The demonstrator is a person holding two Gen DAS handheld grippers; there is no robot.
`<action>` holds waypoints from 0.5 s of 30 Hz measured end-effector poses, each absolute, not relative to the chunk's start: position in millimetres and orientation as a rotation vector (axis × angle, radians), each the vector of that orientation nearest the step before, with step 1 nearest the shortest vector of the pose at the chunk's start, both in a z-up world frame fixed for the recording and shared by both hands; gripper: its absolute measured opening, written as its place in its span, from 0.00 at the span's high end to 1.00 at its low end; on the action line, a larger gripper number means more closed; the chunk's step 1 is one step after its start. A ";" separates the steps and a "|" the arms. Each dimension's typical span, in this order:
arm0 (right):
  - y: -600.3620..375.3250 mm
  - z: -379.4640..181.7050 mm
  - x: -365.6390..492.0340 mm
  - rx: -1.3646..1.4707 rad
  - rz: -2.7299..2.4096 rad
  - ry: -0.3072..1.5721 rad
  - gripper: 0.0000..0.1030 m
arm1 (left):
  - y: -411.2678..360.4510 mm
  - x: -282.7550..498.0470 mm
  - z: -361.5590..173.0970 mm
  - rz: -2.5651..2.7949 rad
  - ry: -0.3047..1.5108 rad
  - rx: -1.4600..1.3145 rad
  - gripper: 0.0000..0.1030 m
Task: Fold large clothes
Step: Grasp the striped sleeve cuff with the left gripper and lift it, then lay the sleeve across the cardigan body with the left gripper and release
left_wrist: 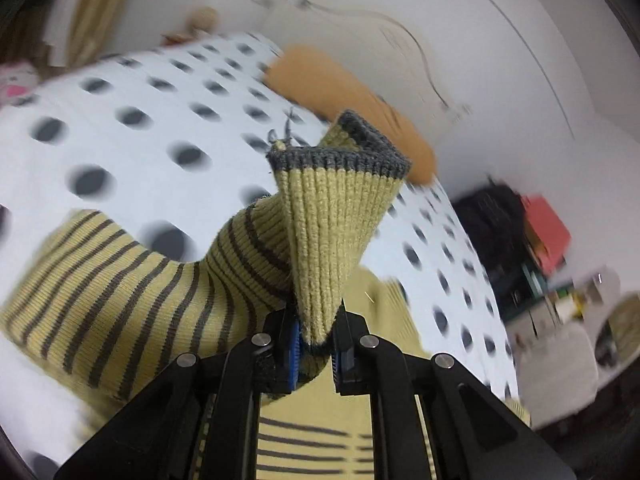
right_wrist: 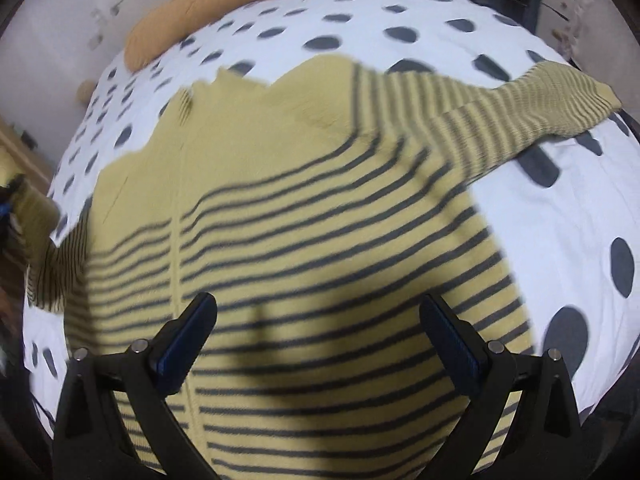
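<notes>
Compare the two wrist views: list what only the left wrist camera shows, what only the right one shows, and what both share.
Left only: the left gripper shut on the grey-edged sleeve cuff, and a red box on cluttered shelves.

Right only: the right gripper with fingers spread wide and empty above the sweater's striped body, and the other sleeve stretched out flat.

Both: the yellow striped sweater, the polka-dot bedsheet and the orange pillow.

The left gripper (left_wrist: 314,354) pinches the yellow striped sweater's cuff (left_wrist: 340,200) above the dotted bedsheet (left_wrist: 132,92).
</notes>
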State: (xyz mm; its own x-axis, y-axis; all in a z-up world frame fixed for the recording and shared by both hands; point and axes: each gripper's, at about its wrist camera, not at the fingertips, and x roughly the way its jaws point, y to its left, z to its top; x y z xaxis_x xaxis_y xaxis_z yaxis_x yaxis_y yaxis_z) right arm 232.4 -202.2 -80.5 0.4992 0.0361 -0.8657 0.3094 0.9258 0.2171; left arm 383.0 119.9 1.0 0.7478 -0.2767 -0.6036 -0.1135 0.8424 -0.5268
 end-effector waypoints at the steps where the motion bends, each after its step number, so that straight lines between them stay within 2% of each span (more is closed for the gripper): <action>1: -210.6 -76.4 231.8 0.384 -0.178 1.031 0.02 | 85.7 389.4 -12.3 -0.120 0.761 -0.538 0.89; 6: -257.2 -72.4 239.0 0.468 -0.198 1.007 0.02 | -34.5 396.3 -85.8 -0.254 0.927 -0.444 0.89; 8: -266.5 -72.9 246.3 0.495 -0.190 1.002 0.02 | -68.9 389.2 -109.1 -0.252 1.012 -0.370 0.82; 11: -263.5 -72.6 264.0 0.514 -0.138 0.997 0.02 | -60.2 384.9 -114.0 -0.285 1.032 -0.383 0.71; 13: -255.2 -72.2 282.6 0.529 -0.065 1.006 0.02 | -30.3 377.5 -96.9 -0.262 1.009 -0.428 0.37; 15: -243.0 -76.2 305.0 0.528 -0.018 1.022 0.02 | 2.5 358.8 -72.0 -0.169 0.917 -0.432 0.18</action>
